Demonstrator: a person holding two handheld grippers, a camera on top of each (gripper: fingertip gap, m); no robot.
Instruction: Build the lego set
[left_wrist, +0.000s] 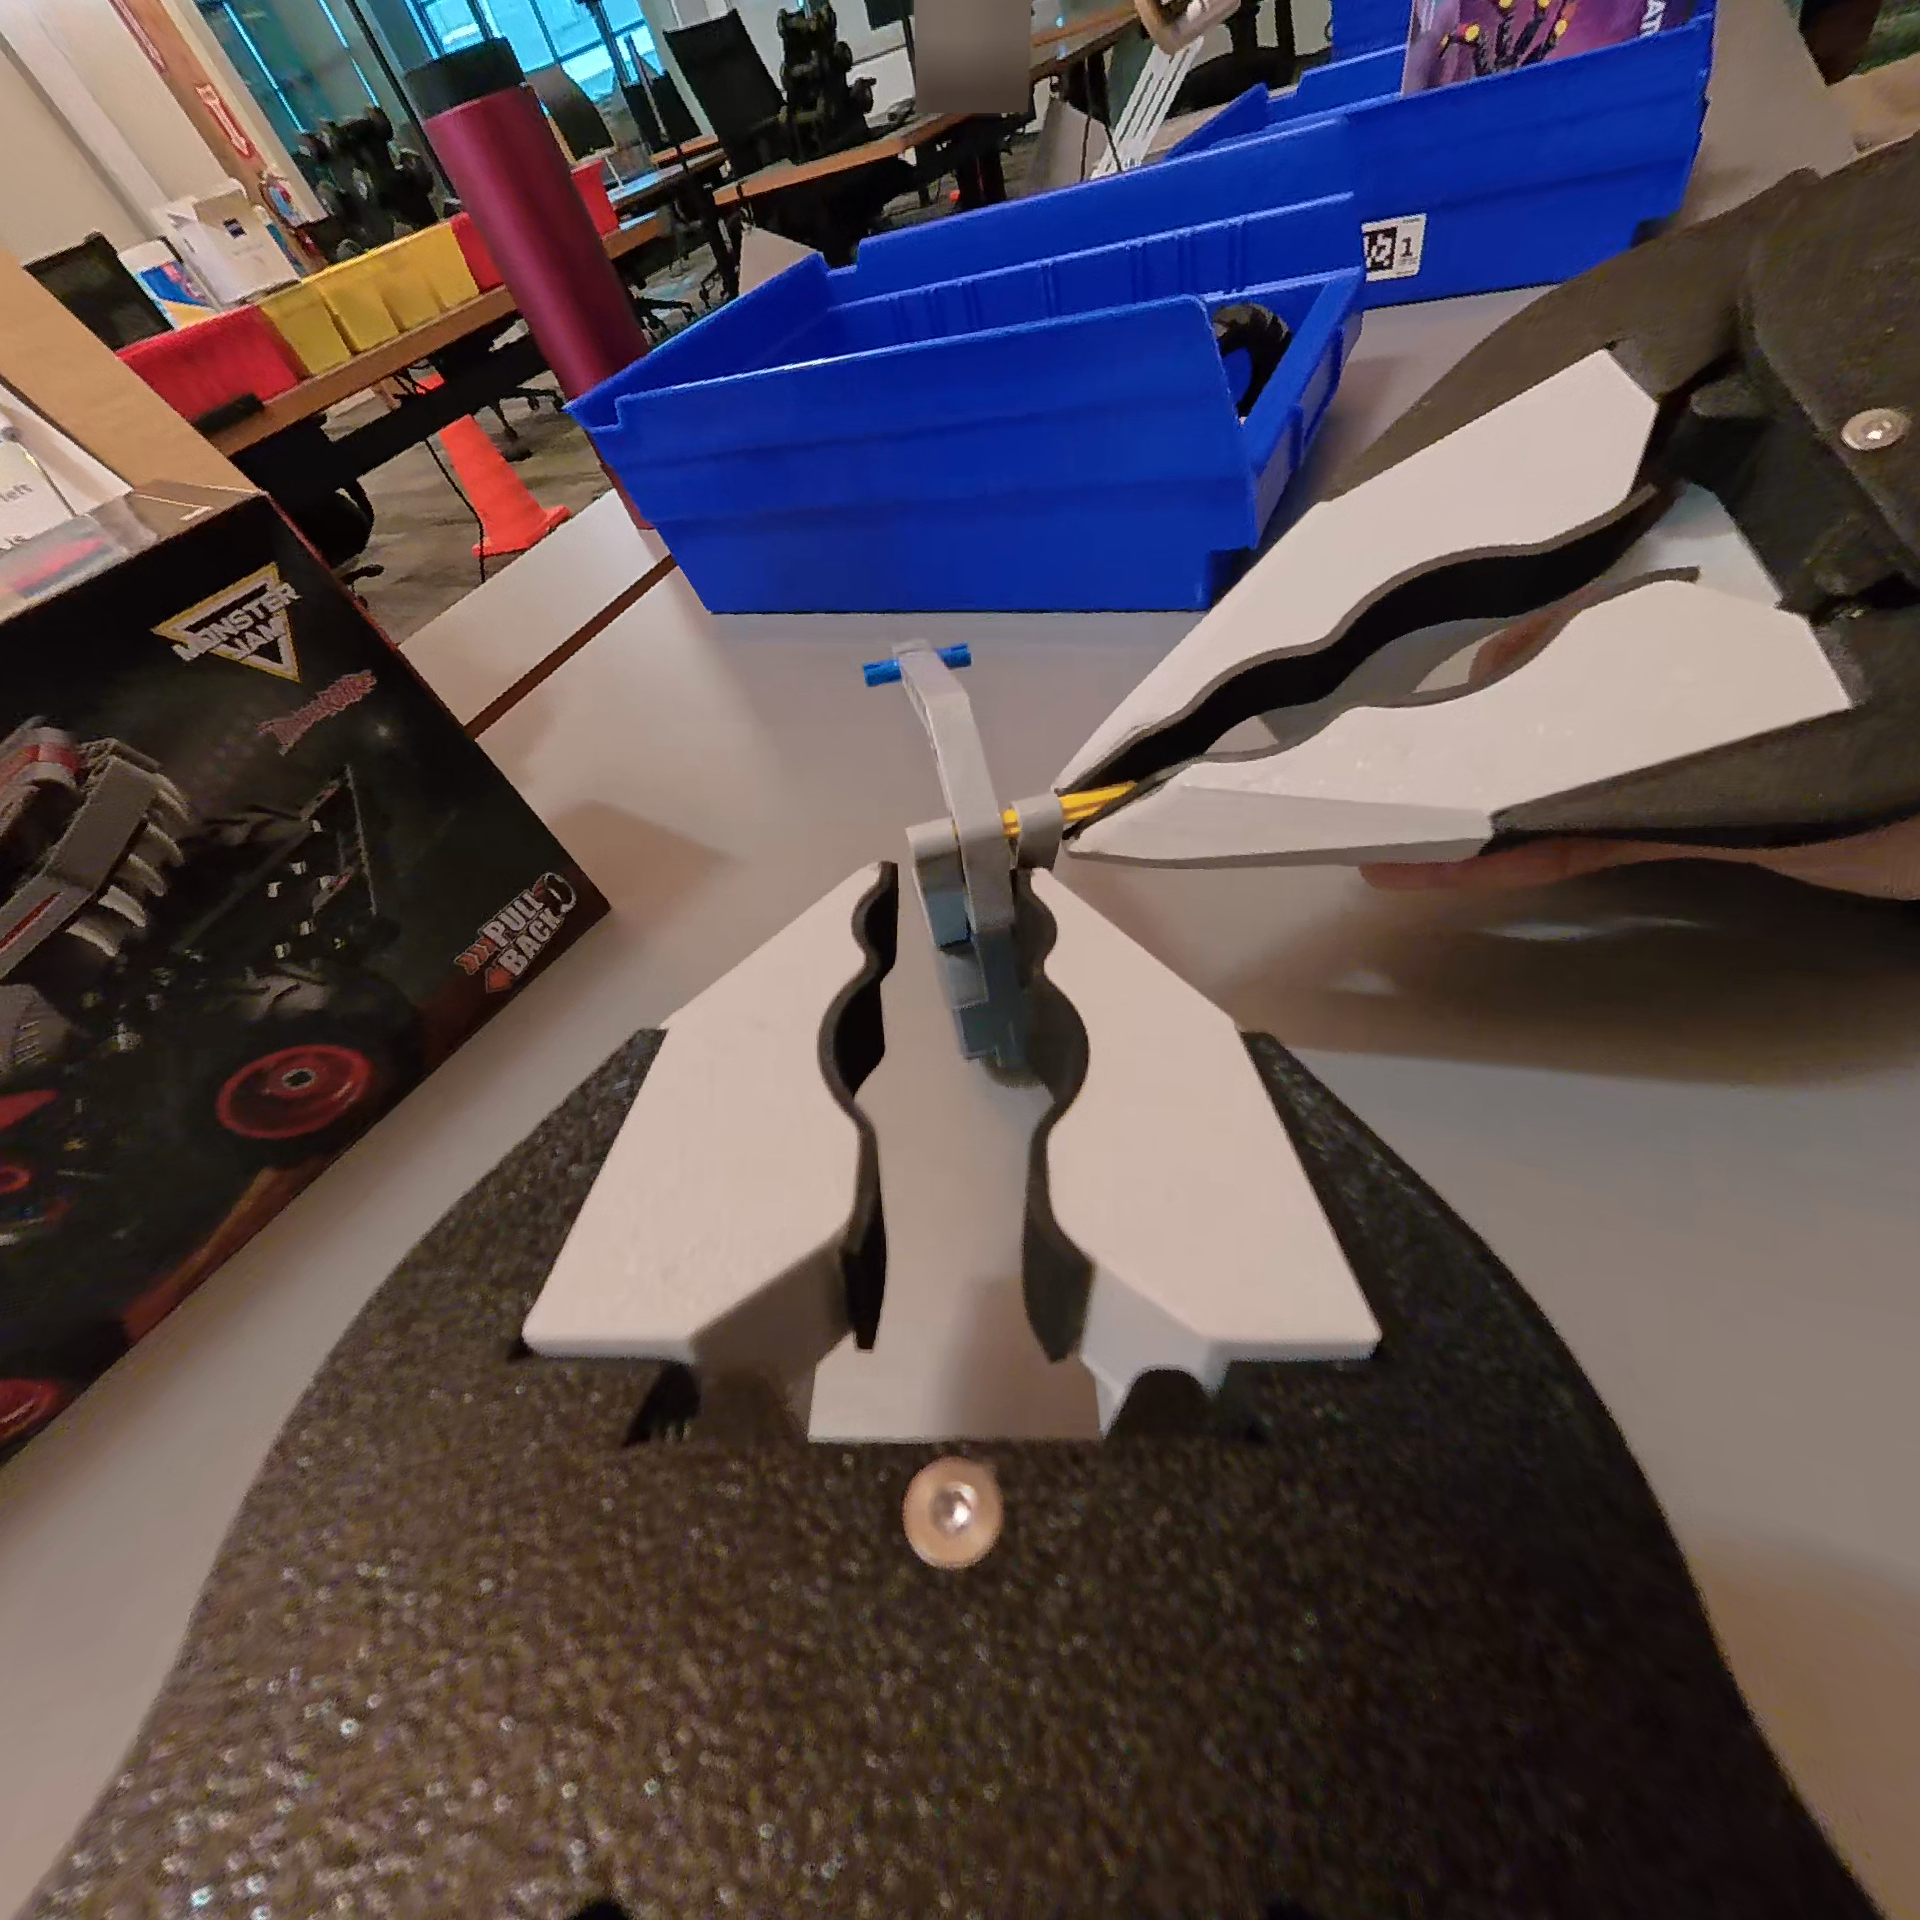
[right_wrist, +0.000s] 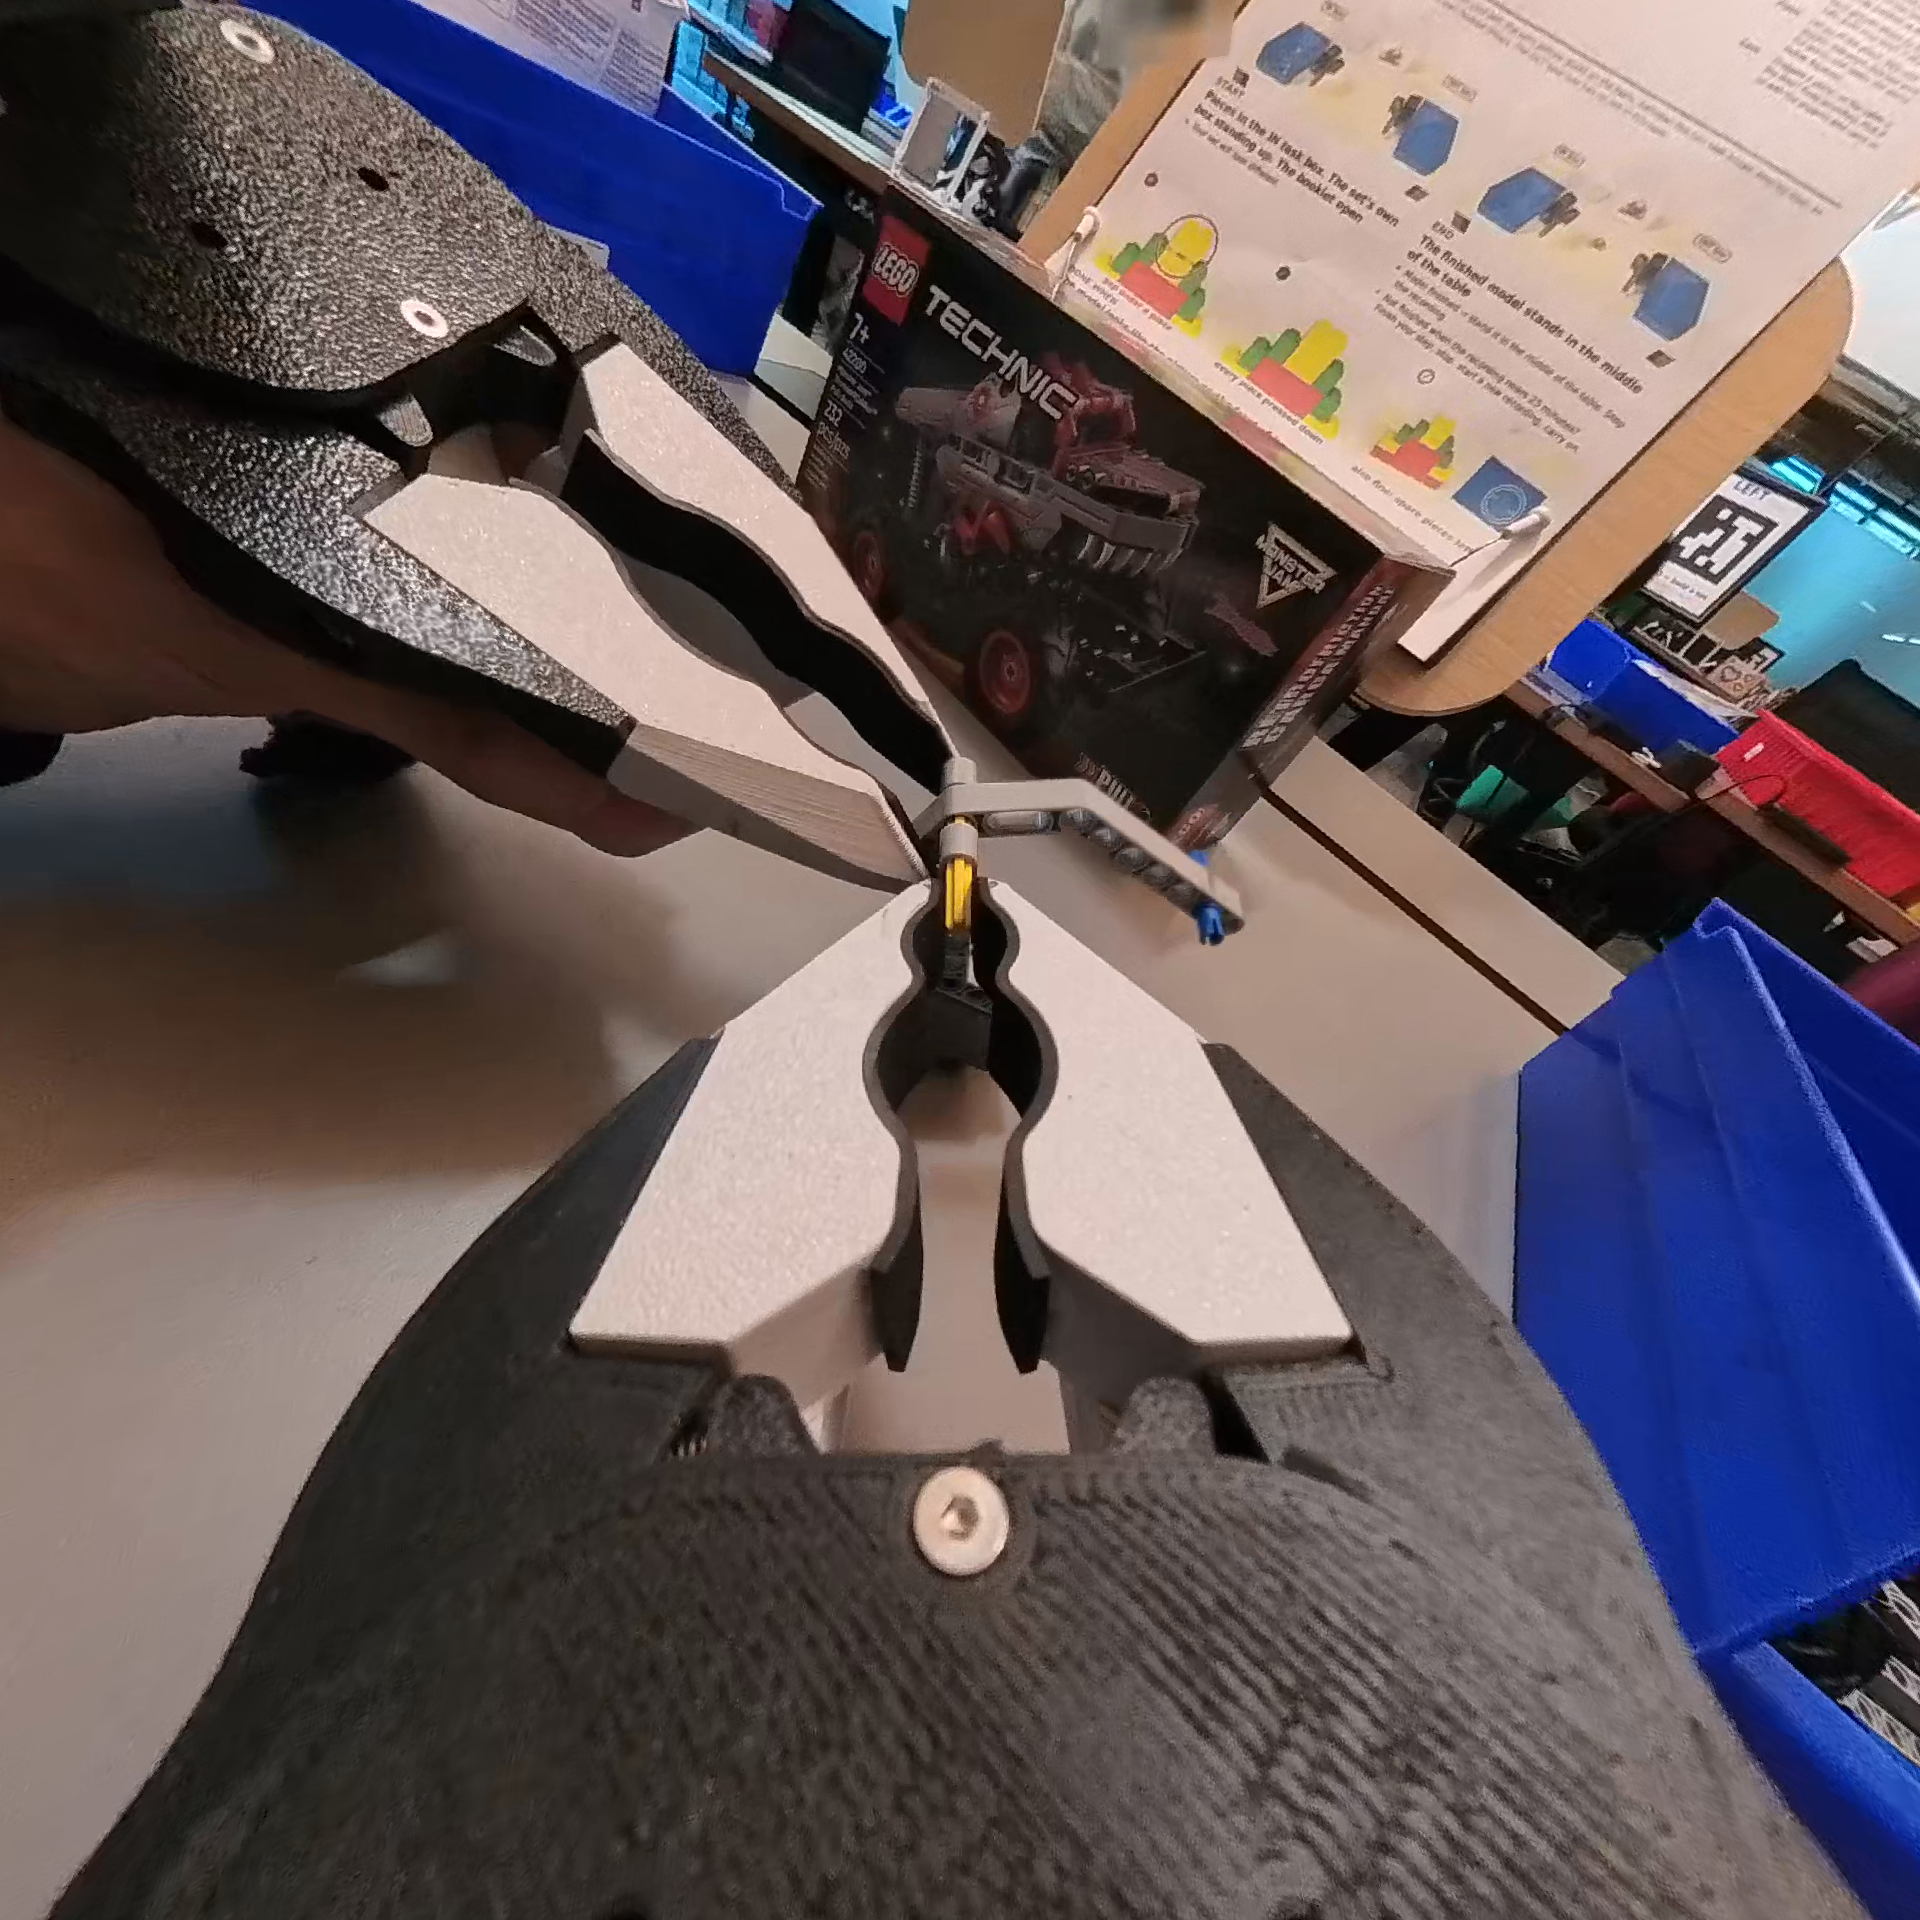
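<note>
The left gripper (left_wrist: 961, 883) pinches the grey L-beam (left_wrist: 951, 748) by its short end, held above the worktop's middle. The right gripper (right_wrist: 961, 909) is closed on a yellow axle (right_wrist: 958, 883) (crosswise to the beam's long arm), already entering the beam's corner hole.

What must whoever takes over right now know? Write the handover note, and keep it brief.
Left gripper: fingers shut on the grey beam, which has a blue pin at its far end.
Right gripper: fingers shut on the yellow axle, which meets the beam's near end; depth unclear.
Done: this small subassembly only.
Left: seat the axle, then nearly the whole model. The blue bin and set box are on the table.
</note>
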